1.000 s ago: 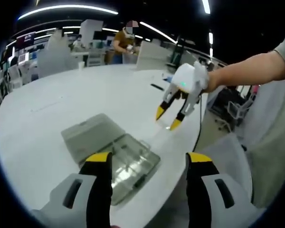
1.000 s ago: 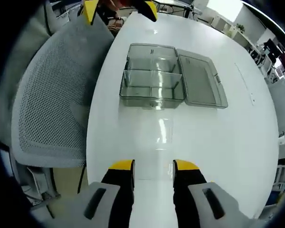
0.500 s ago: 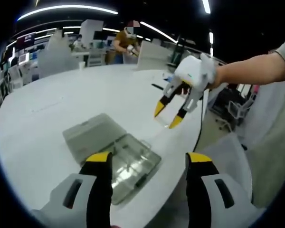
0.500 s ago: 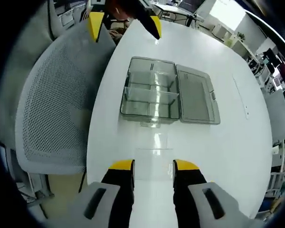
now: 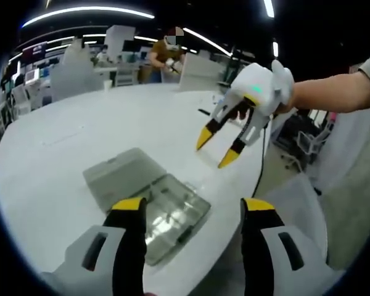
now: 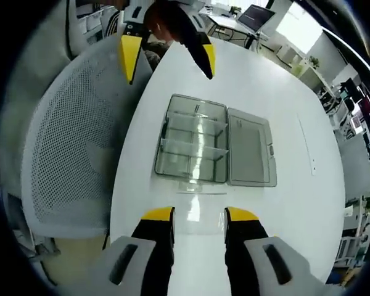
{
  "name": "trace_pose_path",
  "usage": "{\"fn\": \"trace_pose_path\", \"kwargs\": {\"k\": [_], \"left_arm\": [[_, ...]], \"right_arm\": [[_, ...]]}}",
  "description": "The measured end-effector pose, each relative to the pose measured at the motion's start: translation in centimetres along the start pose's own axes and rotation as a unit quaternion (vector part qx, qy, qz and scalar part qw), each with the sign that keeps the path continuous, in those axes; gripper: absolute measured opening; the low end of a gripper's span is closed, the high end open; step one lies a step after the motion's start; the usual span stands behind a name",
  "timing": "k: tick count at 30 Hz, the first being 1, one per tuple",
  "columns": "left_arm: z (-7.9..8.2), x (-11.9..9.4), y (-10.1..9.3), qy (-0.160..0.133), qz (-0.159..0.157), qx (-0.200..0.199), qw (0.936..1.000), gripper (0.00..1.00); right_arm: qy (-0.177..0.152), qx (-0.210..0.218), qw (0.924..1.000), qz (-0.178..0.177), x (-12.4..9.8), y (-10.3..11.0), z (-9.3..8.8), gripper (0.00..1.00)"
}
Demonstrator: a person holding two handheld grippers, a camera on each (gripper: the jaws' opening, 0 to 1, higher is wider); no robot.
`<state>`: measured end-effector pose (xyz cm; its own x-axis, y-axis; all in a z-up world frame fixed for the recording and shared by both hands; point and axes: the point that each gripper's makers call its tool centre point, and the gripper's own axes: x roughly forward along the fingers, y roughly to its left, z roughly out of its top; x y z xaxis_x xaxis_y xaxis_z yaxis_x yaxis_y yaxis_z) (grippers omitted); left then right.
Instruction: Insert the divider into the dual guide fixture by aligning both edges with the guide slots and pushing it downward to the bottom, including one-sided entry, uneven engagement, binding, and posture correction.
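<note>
A clear plastic box (image 6: 191, 148) with its hinged lid (image 6: 251, 148) folded flat beside it sits on a large white surface (image 6: 277, 86), near the curved edge. Inside the box, transparent partitions cross the tray and split it into compartments. The right gripper (image 6: 199, 217) hangs above the surface in front of the box, its yellow-tipped jaws narrowly parted around a thin clear divider (image 6: 200, 205) whose far edge reaches toward the box's near wall; in the left gripper view the same gripper (image 5: 216, 148) is raised over the surface with the divider hard to make out between its tips.

The left gripper (image 5: 192, 213) is spread wide and holds nothing, hovering above the box (image 5: 166, 216) and its lid (image 5: 120, 176). In the right gripper view its two yellow tips (image 6: 166, 52) show beyond the far side of the box.

A grey mesh-backed chair (image 6: 68, 142) stands against the surface's edge just beside the box. Further off, a person (image 5: 163, 52) stands among white desks, and long ceiling lights (image 5: 86, 12) run overhead. A dark cable (image 5: 259, 179) drops over the surface's edge near the right gripper. No writing or brand can be read anywhere.
</note>
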<state>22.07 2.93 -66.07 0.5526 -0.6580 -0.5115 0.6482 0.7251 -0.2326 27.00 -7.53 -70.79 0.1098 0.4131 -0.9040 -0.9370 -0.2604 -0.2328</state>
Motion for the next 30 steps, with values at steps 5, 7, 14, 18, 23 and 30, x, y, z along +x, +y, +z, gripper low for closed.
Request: {"fn": "trace_pose_path", "kwargs": {"k": [5, 7, 14, 18, 23, 30], "left_arm": [[0.1, -0.1, 0.1, -0.001, 0.003, -0.002, 1.0000, 0.60], [0.2, 0.0, 0.2, -0.002, 0.004, -0.002, 1.0000, 0.60], [0.2, 0.0, 0.3, -0.003, 0.007, -0.006, 1.0000, 0.60], [0.3, 0.0, 0.4, -0.002, 0.008, -0.007, 0.9999, 0.59], [0.6, 0.0, 0.5, -0.005, 0.010, -0.008, 0.9999, 0.59], [0.8, 0.0, 0.7, -0.007, 0.012, -0.012, 0.9998, 0.59]], "right_arm": [[-0.006, -0.005, 1.0000, -0.005, -0.1, -0.1, 0.7, 0.27], [-0.008, -0.009, 0.9999, -0.007, -0.1, -0.2, 0.9, 0.27], [-0.020, -0.017, 0.9995, -0.018, -0.7, -0.4, 2.3, 0.27], [-0.027, -0.019, 0.9991, -0.025, -0.9, -0.7, 3.0, 0.27], [-0.035, -0.023, 0.9986, -0.032, -1.1, -0.8, 3.7, 0.27], [-0.047, -0.026, 0.9976, -0.042, -1.4, -1.0, 5.0, 0.27]]}}
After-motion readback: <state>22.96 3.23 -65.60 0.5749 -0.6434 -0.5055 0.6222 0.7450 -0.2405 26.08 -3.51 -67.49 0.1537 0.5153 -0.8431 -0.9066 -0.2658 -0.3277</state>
